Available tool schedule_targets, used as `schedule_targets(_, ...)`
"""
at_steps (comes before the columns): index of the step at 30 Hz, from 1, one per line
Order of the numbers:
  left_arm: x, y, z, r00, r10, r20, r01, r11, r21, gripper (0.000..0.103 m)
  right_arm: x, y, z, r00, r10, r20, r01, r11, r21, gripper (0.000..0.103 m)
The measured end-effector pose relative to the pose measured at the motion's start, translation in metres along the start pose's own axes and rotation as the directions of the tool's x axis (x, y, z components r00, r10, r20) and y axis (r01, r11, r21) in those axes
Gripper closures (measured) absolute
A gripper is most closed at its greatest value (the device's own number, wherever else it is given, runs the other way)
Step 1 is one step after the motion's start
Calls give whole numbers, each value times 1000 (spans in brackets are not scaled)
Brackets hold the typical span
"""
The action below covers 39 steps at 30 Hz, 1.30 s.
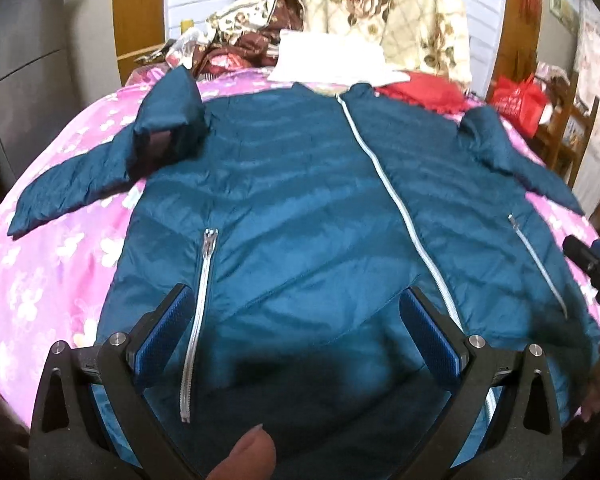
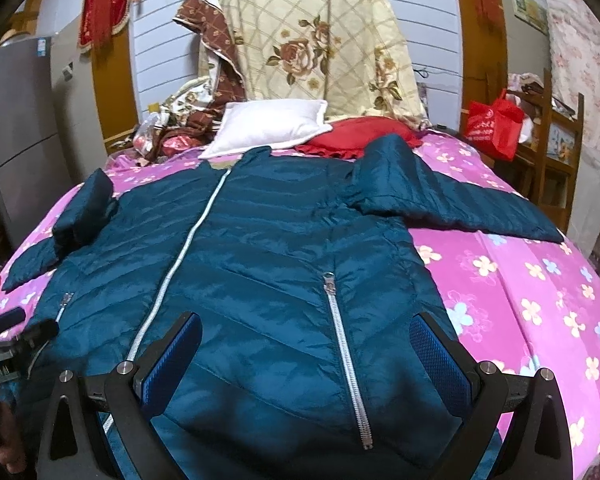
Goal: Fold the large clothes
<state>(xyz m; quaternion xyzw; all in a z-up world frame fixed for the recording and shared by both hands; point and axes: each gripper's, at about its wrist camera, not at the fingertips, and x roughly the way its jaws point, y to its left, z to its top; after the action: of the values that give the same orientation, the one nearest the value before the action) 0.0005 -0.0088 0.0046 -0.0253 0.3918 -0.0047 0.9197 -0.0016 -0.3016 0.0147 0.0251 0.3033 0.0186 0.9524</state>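
A teal quilted jacket [image 1: 300, 200] lies front up and zipped on a pink flowered bedspread [image 1: 60, 264], with both sleeves spread out to the sides. It also shows in the right wrist view [image 2: 260, 248]. My left gripper [image 1: 298, 312] is open and empty above the jacket's lower left part, by a silver pocket zipper [image 1: 198, 320]. My right gripper [image 2: 306, 340] is open and empty above the lower right part, over the other pocket zipper [image 2: 344, 360]. The right gripper's side shows at the right edge of the left wrist view [image 1: 592, 268].
A white pillow [image 2: 268, 126] and a red cushion [image 2: 360, 136] lie beyond the collar. A cream flowered quilt [image 2: 316, 40] hangs at the headboard. A red bag [image 2: 494, 124] sits on a wooden shelf at the right. A grey fridge [image 2: 16, 128] stands left.
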Motion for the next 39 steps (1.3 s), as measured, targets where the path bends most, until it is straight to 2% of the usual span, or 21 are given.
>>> schedule_targets(4,4,3,-2,1000,13,-23,-13,1000,-14,0,3,-4,0,999,-26,-20,26,1000,13,0)
schedule_targets(11,-1,11,1,999,-36,1,36,997,-66,1,5,-7,-1,999,-32,-29,33,999,27,0)
schedule_targets(14,-21,7,17,998,-23,66,27,998,-62,1,5,-8,-1,999,-32,-28,33,999,27,0)
schedule_targets(17,-53,8,45,985,-77,156,102,982,-157,1,5,-9,-1,999,-32,-28,33,999,21,0)
schedule_targets(19,-69,5,58,977,-95,193,131,974,-186,1,5,-9,-2,999,-31,-31,31,999,22,0)
schedule_targets(22,-83,-9,73,967,-122,222,156,978,-140,1,6,-8,-2,999,-28,-30,29,999,28,0)
schedule_targets(25,-77,-24,71,975,-130,177,140,989,-44,0,7,-9,-3,999,-23,-35,25,999,38,0)
schedule_targets(29,-55,-29,50,992,-47,117,41,998,54,0,6,-9,-3,999,-22,-36,23,999,44,0)
schedule_targets(32,-37,-17,36,995,-19,102,13,998,59,0,6,-9,-3,999,-24,-38,25,999,42,0)
schedule_targets(39,-6,18,18,997,3,74,-3,1000,-5,1,8,-7,-3,998,-32,-48,33,999,29,0)
